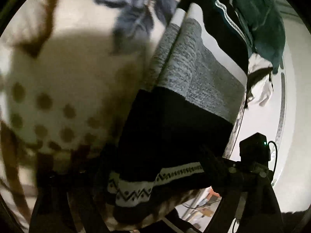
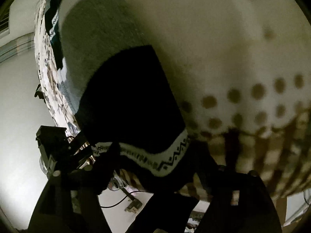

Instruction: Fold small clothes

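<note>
Patterned bedspread [image 1: 64, 62], cream w/ brown dots, under folded knitwear.
Grey-black sweater w/ zigzag hem band [image 1: 175, 116] flat on spread, hem nearest both cams. Left gripper [image 1: 147, 182] spread wide, hem betw. fingers, pads not pressing. Right gripper [image 2: 165, 167] likewise spread over hem. Dark green garment [image 1: 258, 13] beyond, striped one beside it.
</note>
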`<control>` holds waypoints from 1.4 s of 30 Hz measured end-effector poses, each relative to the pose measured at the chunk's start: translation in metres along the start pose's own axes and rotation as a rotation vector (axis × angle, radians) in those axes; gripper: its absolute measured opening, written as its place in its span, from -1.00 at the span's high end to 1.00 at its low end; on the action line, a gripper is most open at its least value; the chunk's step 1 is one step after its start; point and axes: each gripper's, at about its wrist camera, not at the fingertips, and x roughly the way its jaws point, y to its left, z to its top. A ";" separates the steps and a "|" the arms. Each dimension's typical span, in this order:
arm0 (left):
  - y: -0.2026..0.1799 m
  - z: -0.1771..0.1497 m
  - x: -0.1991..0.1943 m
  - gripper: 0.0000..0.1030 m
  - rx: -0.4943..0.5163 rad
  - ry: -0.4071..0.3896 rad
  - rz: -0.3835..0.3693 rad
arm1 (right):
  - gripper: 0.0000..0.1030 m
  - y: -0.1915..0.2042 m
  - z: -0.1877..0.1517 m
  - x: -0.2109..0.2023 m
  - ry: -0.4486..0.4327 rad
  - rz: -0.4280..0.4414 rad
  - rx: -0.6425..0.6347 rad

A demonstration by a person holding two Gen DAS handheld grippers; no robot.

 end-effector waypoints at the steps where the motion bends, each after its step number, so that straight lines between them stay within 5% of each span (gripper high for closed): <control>1: 0.001 0.000 0.000 -0.65 0.003 0.004 0.002 | -0.53 -0.002 0.001 0.005 -0.002 0.020 0.012; 10: 0.003 -0.009 -0.002 -0.64 0.019 -0.041 -0.007 | -0.63 0.008 0.005 0.025 0.003 0.083 0.026; 11: 0.000 -0.011 -0.001 -0.47 0.021 -0.054 -0.008 | -0.56 0.013 0.003 0.026 0.001 0.074 0.004; 12: 0.000 -0.012 -0.001 -0.30 0.020 -0.063 0.004 | -0.26 0.017 0.001 0.027 -0.003 0.063 -0.015; 14: 0.005 -0.011 -0.001 0.66 -0.016 -0.073 -0.001 | 0.28 0.022 -0.001 0.030 -0.003 0.029 -0.044; 18: 0.013 -0.015 -0.008 0.74 -0.078 -0.069 -0.067 | 0.63 0.037 -0.006 0.032 -0.019 0.058 -0.042; 31: -0.037 -0.007 -0.057 0.79 -0.085 -0.111 -0.167 | 0.68 0.061 -0.013 -0.051 -0.068 0.156 -0.101; 36: -0.071 0.040 -0.084 0.79 -0.076 -0.177 -0.283 | 0.69 0.092 0.013 -0.098 -0.129 0.237 -0.134; 42: -0.125 0.148 -0.092 0.79 -0.007 -0.258 -0.337 | 0.69 0.148 0.099 -0.154 -0.251 0.309 -0.158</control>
